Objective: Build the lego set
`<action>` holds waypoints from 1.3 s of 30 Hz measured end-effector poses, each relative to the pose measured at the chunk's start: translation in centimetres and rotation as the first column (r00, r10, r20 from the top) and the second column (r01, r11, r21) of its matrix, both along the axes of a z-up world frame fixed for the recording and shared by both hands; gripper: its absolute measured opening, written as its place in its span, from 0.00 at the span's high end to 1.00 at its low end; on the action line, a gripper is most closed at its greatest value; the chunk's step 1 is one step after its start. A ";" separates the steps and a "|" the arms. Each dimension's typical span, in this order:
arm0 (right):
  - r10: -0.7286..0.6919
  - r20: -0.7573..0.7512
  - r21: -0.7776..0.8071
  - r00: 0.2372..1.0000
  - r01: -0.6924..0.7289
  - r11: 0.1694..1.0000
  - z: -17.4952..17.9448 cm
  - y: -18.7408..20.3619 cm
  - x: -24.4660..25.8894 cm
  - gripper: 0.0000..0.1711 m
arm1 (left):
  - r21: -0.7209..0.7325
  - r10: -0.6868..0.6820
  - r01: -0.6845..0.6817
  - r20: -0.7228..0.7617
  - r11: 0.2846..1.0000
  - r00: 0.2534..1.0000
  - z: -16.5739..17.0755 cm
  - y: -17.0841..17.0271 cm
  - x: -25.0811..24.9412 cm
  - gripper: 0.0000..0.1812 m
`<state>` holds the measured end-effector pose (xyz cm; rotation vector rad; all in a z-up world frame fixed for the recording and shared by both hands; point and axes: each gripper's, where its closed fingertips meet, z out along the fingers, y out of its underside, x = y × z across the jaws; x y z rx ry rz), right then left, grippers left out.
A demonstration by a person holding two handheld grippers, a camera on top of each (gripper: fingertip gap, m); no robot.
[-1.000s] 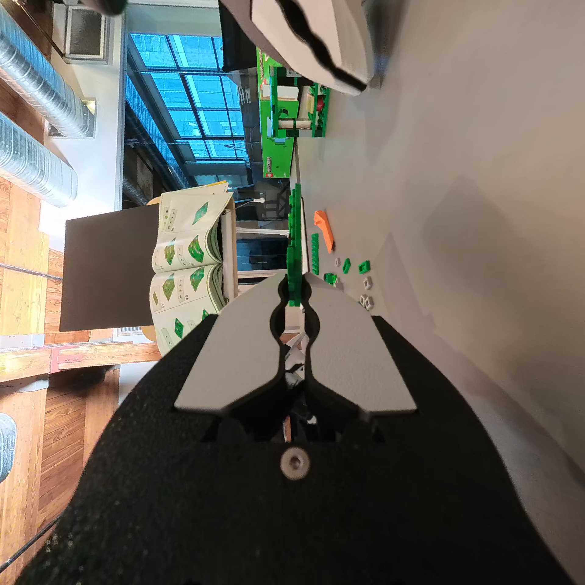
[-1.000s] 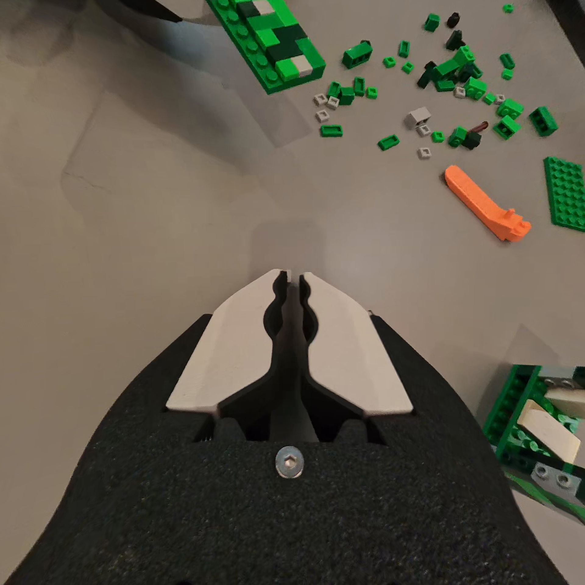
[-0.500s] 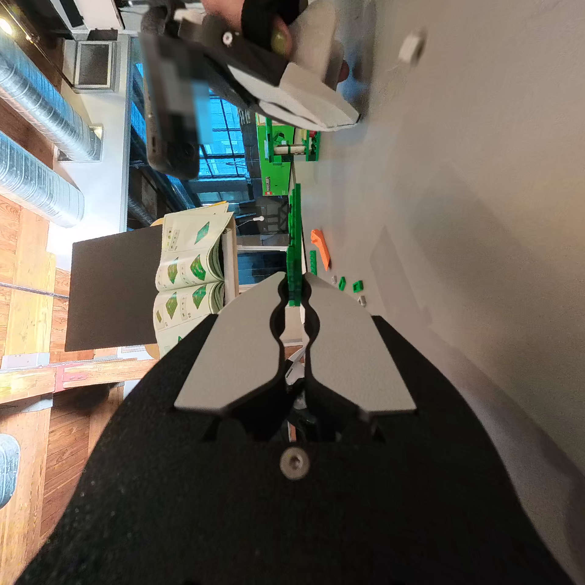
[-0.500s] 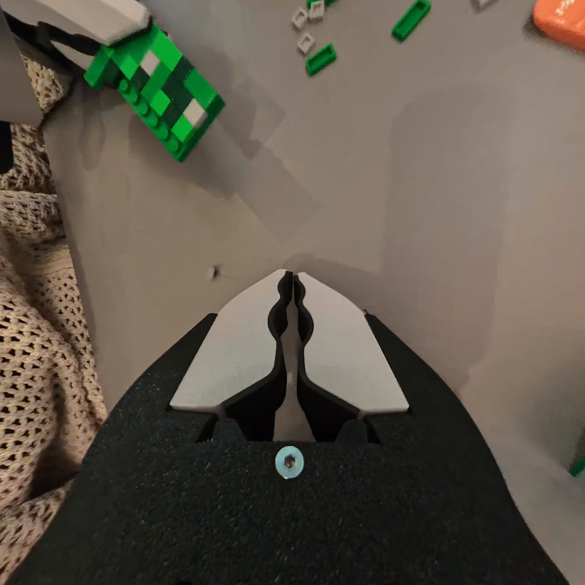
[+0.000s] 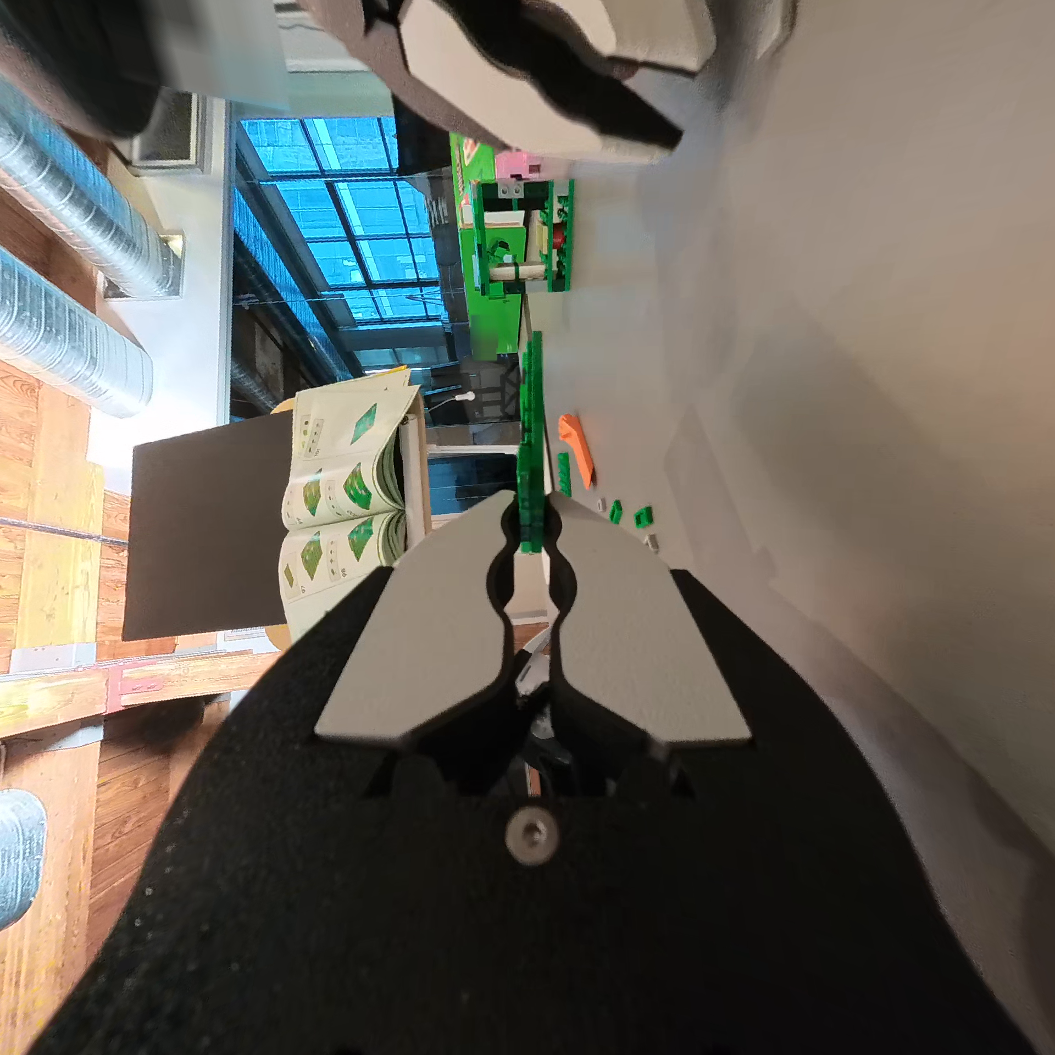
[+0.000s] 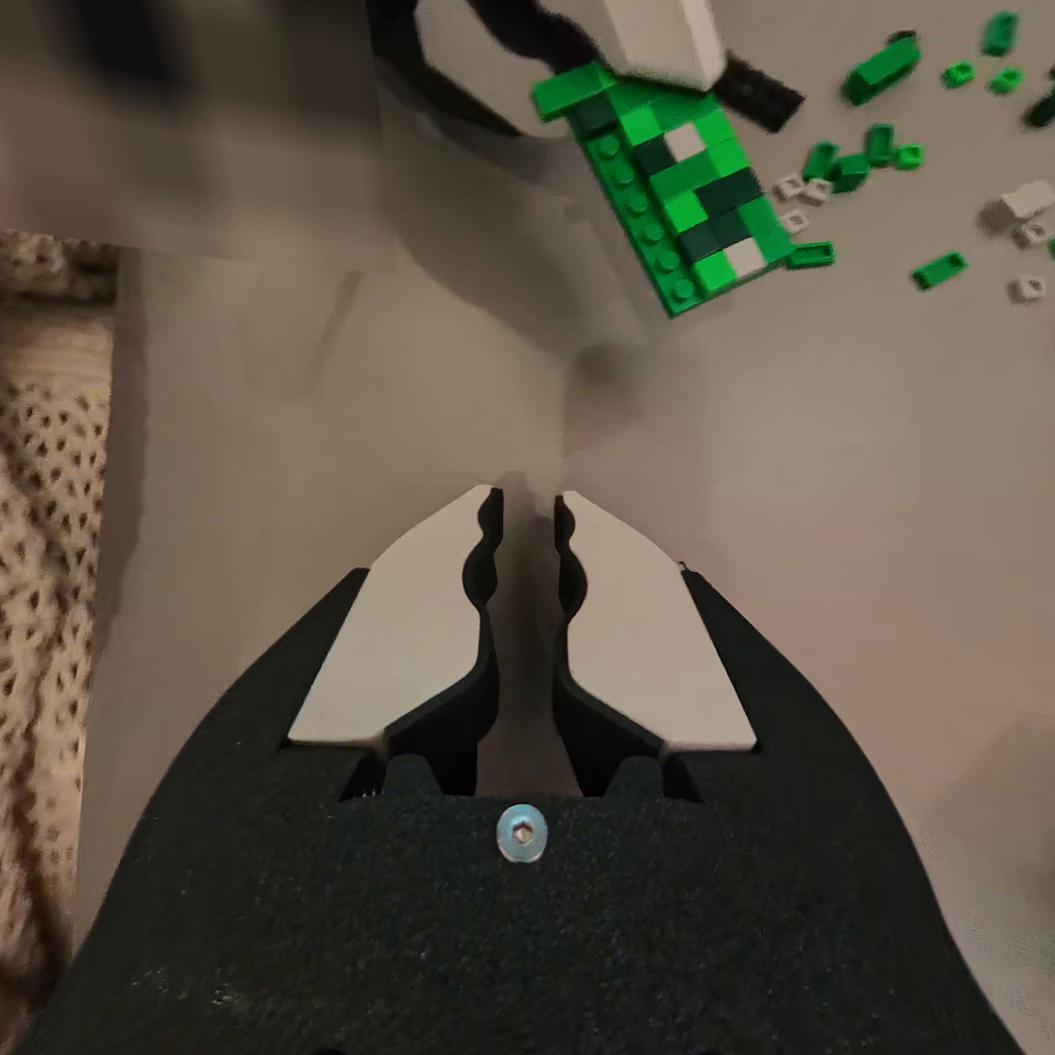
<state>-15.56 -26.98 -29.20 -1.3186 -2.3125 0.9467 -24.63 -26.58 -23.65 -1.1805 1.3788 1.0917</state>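
My left gripper (image 5: pixel 531 508) is shut on the near edge of a green plate assembly (image 5: pixel 531 434) and holds it edge-on above the grey table. In the right wrist view the same assembly (image 6: pixel 679 194) shows its top, tiled in light green, dark green and white, with one row of bare studs. A left gripper finger (image 6: pixel 656 40) clamps its far end. My right gripper (image 6: pixel 528 496) has its jaws slightly apart and is empty over bare table, below and left of the assembly. One of its fingers (image 5: pixel 502 103) shows blurred at the top of the left wrist view.
Loose green and grey small pieces (image 6: pixel 845 171) lie to the right of the assembly. An orange brick separator (image 5: pixel 579 451), a partly built green model (image 5: pixel 525 245) and an open instruction booklet (image 5: pixel 348 502) stand farther off. A knit sleeve (image 6: pixel 45 514) is at the left edge.
My right gripper's jaws have parted from shut to slightly open, and it has swung back to the right. The left gripper still holds the green assembly.
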 end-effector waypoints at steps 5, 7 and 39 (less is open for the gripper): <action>-0.263 -0.150 0.021 0.953 0.270 0.963 0.7 -0.4 0.1 0.87 | 0.037 0.018 -0.018 -0.018 0.999 1.000 0.5 0.1 0.2 0.97; -0.299 -0.137 0.027 0.944 0.305 0.952 0.2 -1.2 0.7 0.85 | 0.038 0.017 -0.015 -0.028 0.999 0.999 0.5 0.2 0.4 0.97; 0.074 -0.274 0.174 0.959 -0.026 0.984 7.2 -3.6 -0.6 0.96 | 0.015 -0.190 0.190 0.156 0.982 0.969 0.2 -0.9 5.7 0.96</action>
